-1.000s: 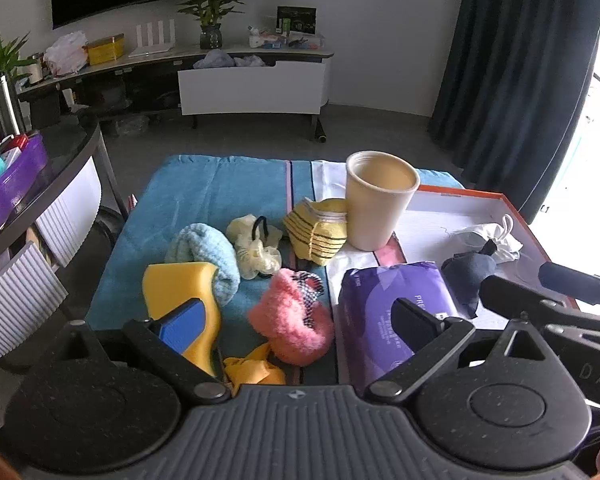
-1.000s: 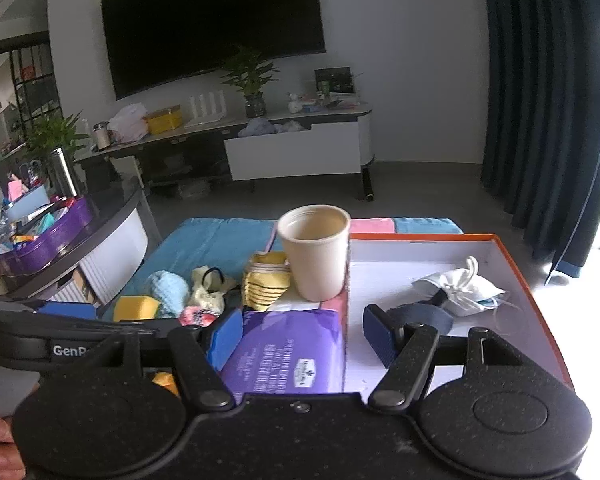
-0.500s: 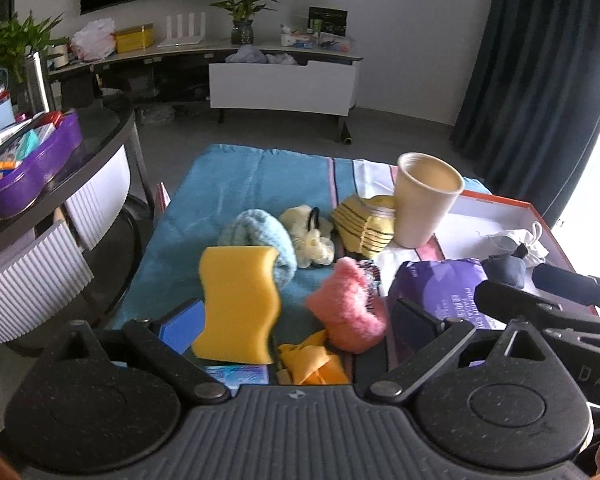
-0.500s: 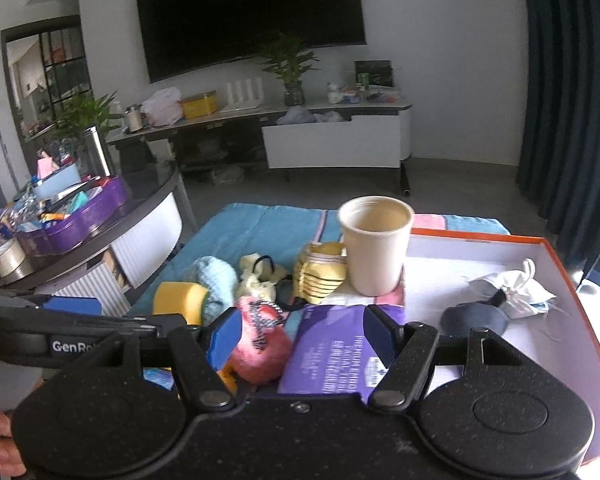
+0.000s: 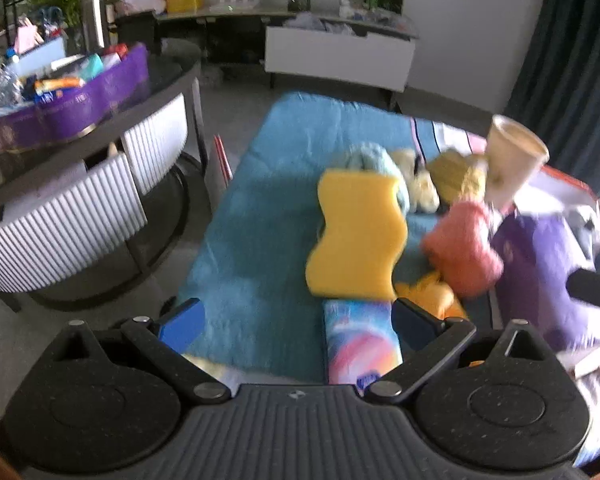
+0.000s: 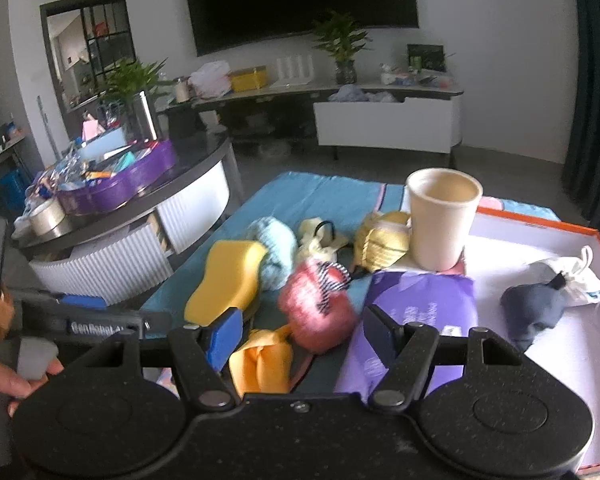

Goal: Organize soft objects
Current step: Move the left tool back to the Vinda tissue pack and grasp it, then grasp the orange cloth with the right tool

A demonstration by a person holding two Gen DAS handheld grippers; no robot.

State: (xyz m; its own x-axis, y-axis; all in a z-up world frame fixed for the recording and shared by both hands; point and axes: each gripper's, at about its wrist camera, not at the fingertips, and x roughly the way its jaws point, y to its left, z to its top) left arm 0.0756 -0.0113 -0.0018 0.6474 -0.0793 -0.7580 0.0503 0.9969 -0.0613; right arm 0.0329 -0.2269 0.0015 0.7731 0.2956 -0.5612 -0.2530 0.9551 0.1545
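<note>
We read this as the approach before a pick: nothing is held yet, and the soft things lie in a heap on the blue towel (image 5: pixel 260 208) that covers the surface. Our left gripper (image 5: pixel 296 318) has its jaws spread wide with only towel between them, and the yellow sponge (image 5: pixel 356 236) sits just ahead and a little to the right of that gap, so it looks like the likeliest target. Our right gripper (image 6: pixel 304 334) is likewise spread and empty, hanging over the pink fluffy item (image 6: pixel 320 304) and the orange cloth (image 6: pixel 264 360), with the purple packet (image 6: pixel 416 312) beside it. The sponge lies flat, its long axis running away from the left gripper toward the light blue knit piece (image 5: pixel 370 158) it touches at the far end; its wavy long edges face left and right. For the next move we judge that the left gripper must shift right and come down so the jaws straddle the sponge across its narrow waist, then close gently. The white tray (image 6: pixel 540 360) with the orange rim, already holding a dark pouch (image 6: pixel 536 308), seems the destination.
</note>
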